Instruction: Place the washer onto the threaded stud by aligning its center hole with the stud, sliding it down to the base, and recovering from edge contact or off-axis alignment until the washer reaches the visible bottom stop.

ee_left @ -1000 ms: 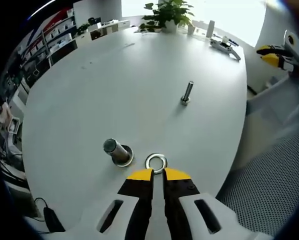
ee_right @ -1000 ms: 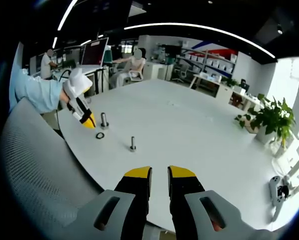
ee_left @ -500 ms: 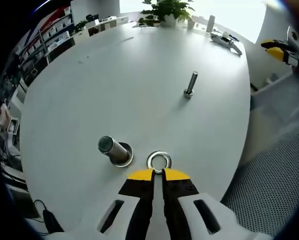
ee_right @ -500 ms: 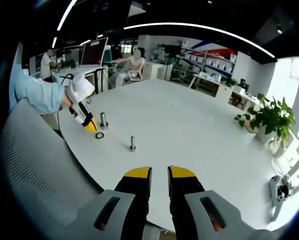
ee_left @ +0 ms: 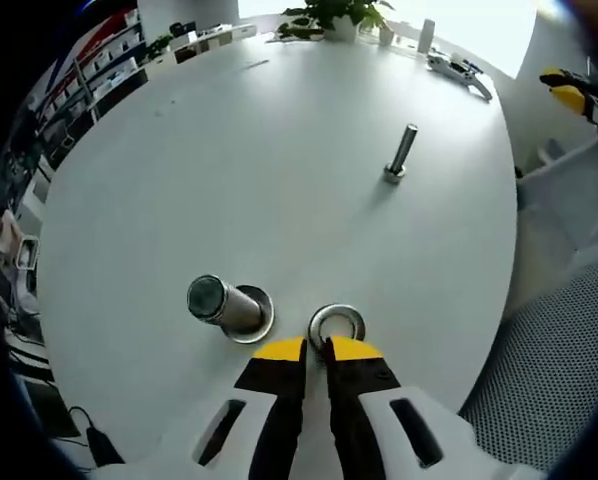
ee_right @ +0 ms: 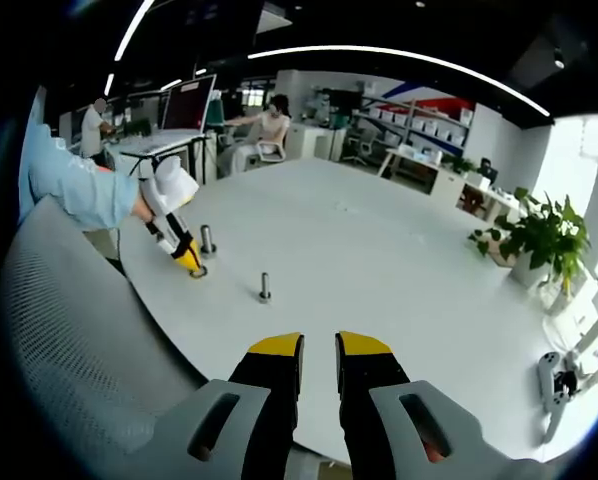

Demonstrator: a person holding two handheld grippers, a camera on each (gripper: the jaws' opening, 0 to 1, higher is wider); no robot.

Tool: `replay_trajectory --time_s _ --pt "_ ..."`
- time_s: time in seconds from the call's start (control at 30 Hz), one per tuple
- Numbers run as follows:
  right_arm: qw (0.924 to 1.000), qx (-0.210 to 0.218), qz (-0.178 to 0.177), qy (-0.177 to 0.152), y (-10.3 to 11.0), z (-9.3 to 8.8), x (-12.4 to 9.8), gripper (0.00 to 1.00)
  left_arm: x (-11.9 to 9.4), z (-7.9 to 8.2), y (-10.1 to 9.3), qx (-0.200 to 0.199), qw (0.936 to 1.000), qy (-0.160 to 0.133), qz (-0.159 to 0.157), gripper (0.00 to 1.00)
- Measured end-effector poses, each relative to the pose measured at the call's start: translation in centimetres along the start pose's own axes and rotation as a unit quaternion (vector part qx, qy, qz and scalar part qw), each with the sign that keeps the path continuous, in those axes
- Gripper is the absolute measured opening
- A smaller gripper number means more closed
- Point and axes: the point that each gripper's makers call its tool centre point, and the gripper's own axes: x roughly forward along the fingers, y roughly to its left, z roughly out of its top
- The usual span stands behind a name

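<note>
A steel washer lies on the white table, right in front of my left gripper. The jaws are shut on its near-left rim. In the right gripper view that same left gripper, held by a hand, tips down onto the washer. The threaded stud stands upright farther out on the table, well apart from the washer, and the stud has nothing on it. My right gripper hovers over the table's near edge, open with a narrow gap and nothing between its fingers.
A short steel cylinder on a flanged base stands just left of the washer. A grey mesh chair back is at the left. A potted plant and a white controller sit at the table's far end.
My left gripper has dipped down and closer to the table, so the washer's rim now sits between its tips. The right gripper has not moved.
</note>
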Motion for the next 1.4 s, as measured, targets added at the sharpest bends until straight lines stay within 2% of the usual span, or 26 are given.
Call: replay_trajectory --time_s 0.17,0.23,0.4,0.47,0.83,1.13,1.3,1.4 --pt "1.0 0.001 0.0 0.001 0.0 0.0 0.0 0.15 0.1 0.0 -0.1 0.009 1.0 0.004 0.001 0.06" --pt "1.0 0.001 0.0 0.001 0.0 -0.1 0.0 0.15 0.1 0.1 -0.1 0.025 0.9997 0.004 0.005 0.05" --pt "1.0 0.0 0.001 0.002 0.0 -0.1 0.0 0.15 0.3 0.3 -0.1 0.032 0.9993 0.002 0.019 0.03" --pt "1.0 0.0 0.001 0.002 0.0 -0.1 0.0 0.15 0.3 0.3 -0.1 0.049 0.9985 0.002 0.024 0.02" --pt "1.0 0.001 -0.002 0.003 -0.1 -0.1 0.0 0.15 -0.5 0.8 -0.2 0.04 0.9988 -0.004 0.027 0.01" --pt "1.0 0.001 -0.003 0.005 -0.1 -0.1 0.0 0.15 -2.0 1.3 -0.4 -0.01 0.9997 -0.004 0.023 0.01" --pt "1.0 0.0 -0.001 0.004 0.0 -0.1 0.0 0.15 -3.5 1.9 0.2 -0.037 0.9987 -0.011 0.033 0.01" --pt "1.0 0.0 -0.001 0.003 0.0 -0.1 0.0 0.15 -4.6 1.9 0.7 -0.085 0.9955 -0.003 0.041 0.01"
